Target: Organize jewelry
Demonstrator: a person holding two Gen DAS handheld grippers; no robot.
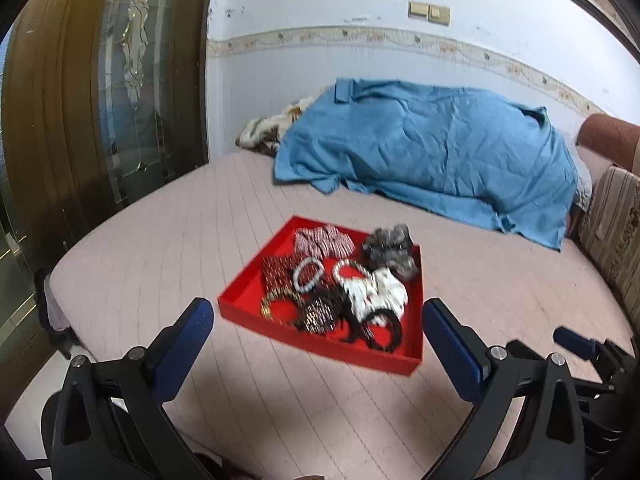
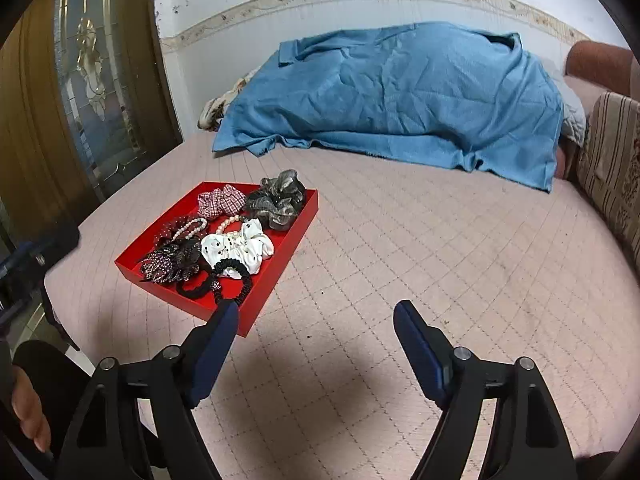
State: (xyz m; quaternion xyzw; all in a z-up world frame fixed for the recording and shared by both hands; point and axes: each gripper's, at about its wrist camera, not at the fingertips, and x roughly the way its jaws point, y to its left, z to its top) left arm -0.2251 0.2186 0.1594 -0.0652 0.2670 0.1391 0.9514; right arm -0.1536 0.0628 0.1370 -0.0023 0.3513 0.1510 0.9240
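both grippers, left gripper (image 1: 318, 320), right gripper (image 2: 316, 316), spread wide, empty, above bed (image 2: 400, 260)

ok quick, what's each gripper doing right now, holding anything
left gripper: open, holding nothing, fingers spread before the red tray.
right gripper: open, holding nothing, above the bed cover.

A bed (image 2: 400, 240) with a pale pink quilted cover fills the room's middle. A blue blanket (image 2: 400, 92) lies crumpled at its far side against a white wall (image 1: 280, 0) with a floral border strip (image 1: 360, 38). A wooden door (image 1: 100, 100) with leaded glass stands on the left. Two switches (image 1: 429, 13) sit on the wall. Striped cushions (image 2: 612, 152) line the right edge.
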